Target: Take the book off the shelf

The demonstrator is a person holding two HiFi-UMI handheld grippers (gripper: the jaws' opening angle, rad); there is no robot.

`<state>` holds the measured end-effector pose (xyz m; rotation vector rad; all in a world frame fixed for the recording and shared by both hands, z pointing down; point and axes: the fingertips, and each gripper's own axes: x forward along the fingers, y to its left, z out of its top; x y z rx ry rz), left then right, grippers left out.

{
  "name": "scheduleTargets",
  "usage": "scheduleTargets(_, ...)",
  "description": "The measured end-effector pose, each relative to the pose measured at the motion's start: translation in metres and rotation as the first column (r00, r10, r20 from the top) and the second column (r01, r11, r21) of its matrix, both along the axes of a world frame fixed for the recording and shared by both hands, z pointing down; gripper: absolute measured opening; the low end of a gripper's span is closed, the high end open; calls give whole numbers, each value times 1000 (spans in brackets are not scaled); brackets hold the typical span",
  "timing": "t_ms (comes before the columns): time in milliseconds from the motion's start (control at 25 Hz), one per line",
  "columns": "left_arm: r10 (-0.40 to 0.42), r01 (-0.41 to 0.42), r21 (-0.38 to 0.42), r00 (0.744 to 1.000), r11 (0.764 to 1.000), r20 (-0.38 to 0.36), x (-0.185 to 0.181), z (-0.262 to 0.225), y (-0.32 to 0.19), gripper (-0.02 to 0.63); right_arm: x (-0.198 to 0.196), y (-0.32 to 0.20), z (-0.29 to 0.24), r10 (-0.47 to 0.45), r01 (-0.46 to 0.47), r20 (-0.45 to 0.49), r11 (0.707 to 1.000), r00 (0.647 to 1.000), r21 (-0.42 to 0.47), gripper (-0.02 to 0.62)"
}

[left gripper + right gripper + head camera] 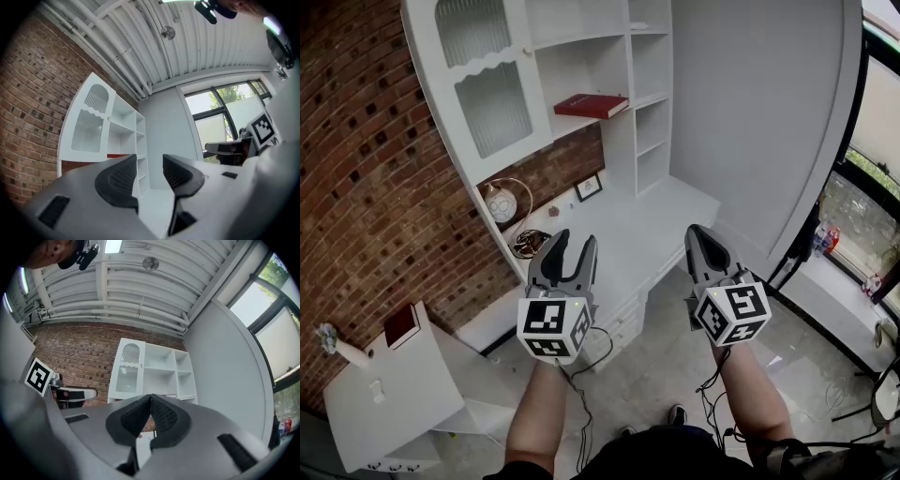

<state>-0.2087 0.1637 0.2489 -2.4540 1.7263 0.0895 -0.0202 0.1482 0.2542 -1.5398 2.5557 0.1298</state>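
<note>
Left tool [574,242]: jaws part-way apart, nothing between them. Right tool [697,234]: jaws together, empty. Both are held up, well short of the white shelf unit [617,141] and lower than its open compartments. The red book [591,105] lies flat on a shelf inside the unit, beside the ribbed-glass cabinet door [492,108], one corner seemingly past the shelf edge. The table [661,220] under the unit carries a small picture frame [589,187] and a round globe ornament [500,202]. Risks, as I judge them: a flat book offers only its thin edge, so a level approach may shove it deeper into the unit instead of gripping it; a corner pinch may let it pivot and drop onto the frame; a wide reach may clip the glass door.
</note>
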Motion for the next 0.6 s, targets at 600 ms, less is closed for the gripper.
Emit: scheduleTargets(600, 11, -11, 6, 999, 1000, -32, -8, 6, 14, 173, 1, 16, 8, 24, -24, 16, 1000, 1000, -11, 42)
